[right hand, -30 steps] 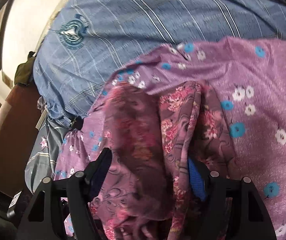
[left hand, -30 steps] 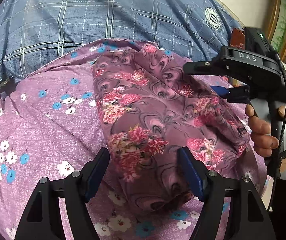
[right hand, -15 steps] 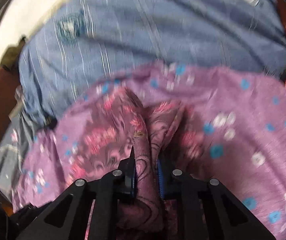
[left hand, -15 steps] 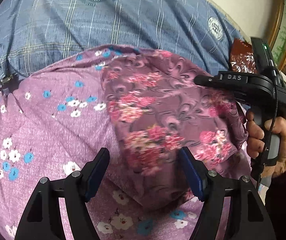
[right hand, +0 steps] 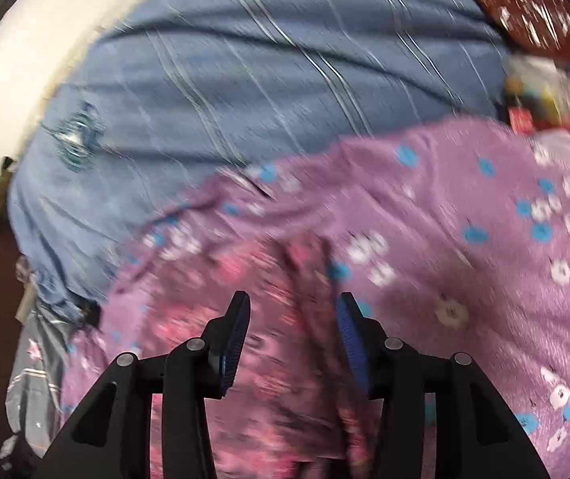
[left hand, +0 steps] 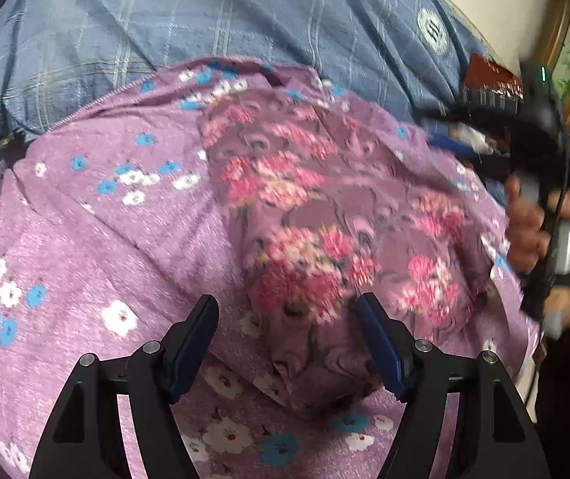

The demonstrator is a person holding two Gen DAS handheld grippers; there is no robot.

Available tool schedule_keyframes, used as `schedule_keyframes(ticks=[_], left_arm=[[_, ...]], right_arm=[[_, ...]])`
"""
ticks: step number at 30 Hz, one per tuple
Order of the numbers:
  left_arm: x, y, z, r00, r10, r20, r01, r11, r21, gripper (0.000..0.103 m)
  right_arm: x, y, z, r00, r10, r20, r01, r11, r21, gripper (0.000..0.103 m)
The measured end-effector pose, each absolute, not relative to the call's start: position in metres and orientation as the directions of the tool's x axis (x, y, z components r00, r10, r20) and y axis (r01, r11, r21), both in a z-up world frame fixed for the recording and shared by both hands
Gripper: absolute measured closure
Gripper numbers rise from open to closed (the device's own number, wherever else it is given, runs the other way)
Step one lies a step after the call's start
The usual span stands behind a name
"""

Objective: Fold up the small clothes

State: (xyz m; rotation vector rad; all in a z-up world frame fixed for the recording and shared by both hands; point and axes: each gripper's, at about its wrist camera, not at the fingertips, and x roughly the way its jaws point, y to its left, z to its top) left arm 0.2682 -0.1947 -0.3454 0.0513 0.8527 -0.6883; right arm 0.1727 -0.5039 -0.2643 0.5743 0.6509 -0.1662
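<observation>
Garment (left hand: 324, 215), rose-patterned, lies folded on the lilac sheet (left hand: 77, 247) over the blue bed cover (left hand: 165, 40). A moment ago the right hand-held gripper (right hand: 292, 339) pinched its edge; now its jaws are opening, cloth loose between them, so this fold looks released. Left hand-held gripper (left hand: 286, 343) stays wide, straddling the near corner, gripping nothing.

The folded garment (left hand: 324, 215) lies on a flowered sheet (left hand: 85, 239), which spreads over a checked bedcover (left hand: 205, 20) reaching behind it. The left hand-held gripper (left hand: 286, 343) hovers at the garment's near end; the right hand-held gripper (right hand: 292, 339) straddles its right edge, jaws opening.
</observation>
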Motion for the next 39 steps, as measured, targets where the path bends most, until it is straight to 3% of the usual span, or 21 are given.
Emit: schedule_keyframes(ticks=[3,7,11,15,21,28,32,35,38,39], left_arm=[[0.265,-0.205,-0.360,0.426,-0.502,-0.752,0.590,0.785,-0.190,0.032],[0.262,-0.211,-0.359,0.440,-0.493,-0.750,0.608,0.779,-0.155,0.032],[0.266,-0.207,-0.357,0.409,-0.528,-0.744,0.622,0.758,-0.196,0.032],[0.269,-0.197,-0.342,0.417,-0.573,-0.705,0.649,0.731,-0.211,0.033],[0.280,-0.162,-0.320,0.472,-0.612,-0.635,0.608,0.747,-0.268,0.032],[0.281,-0.162,-0.329,0.506,-0.542,-0.671,0.540,0.806,-0.244,0.032],[0.278,-0.180,-0.340,0.509,-0.481,-0.714,0.528,0.829,-0.183,0.032],[0.286,-0.195,-0.351,0.490,-0.440,-0.752,0.510,0.845,-0.162,0.032],[0.291,-0.198,-0.351,0.477,-0.444,-0.759,0.505,0.845,-0.177,0.031],[0.291,-0.198,-0.348,0.476,-0.449,-0.756,0.509,0.842,-0.179,0.032]], right_arm=[[0.195,-0.488,-0.262,0.763,0.084,-0.640,0.279,0.851,0.444,0.071],[0.234,-0.479,-0.285,0.682,0.111,-0.723,0.335,0.832,0.443,0.068],[0.262,-0.493,-0.318,0.608,0.070,-0.791,0.450,0.790,0.416,0.065],[0.265,-0.508,-0.329,0.643,0.107,-0.759,0.457,0.742,0.491,0.065],[0.215,-0.513,-0.276,0.719,0.070,-0.691,0.409,0.761,0.503,0.062],[0.153,-0.493,-0.262,0.696,0.166,-0.698,0.301,0.816,0.494,0.063],[0.131,-0.474,-0.274,0.653,0.220,-0.725,0.267,0.828,0.492,0.074],[0.125,-0.470,-0.293,0.591,0.136,-0.795,0.342,0.850,0.401,0.079],[0.113,-0.478,-0.315,0.534,0.059,-0.844,0.412,0.853,0.320,0.103],[0.106,-0.482,-0.313,0.547,0.072,-0.834,0.414,0.843,0.343,0.103]])
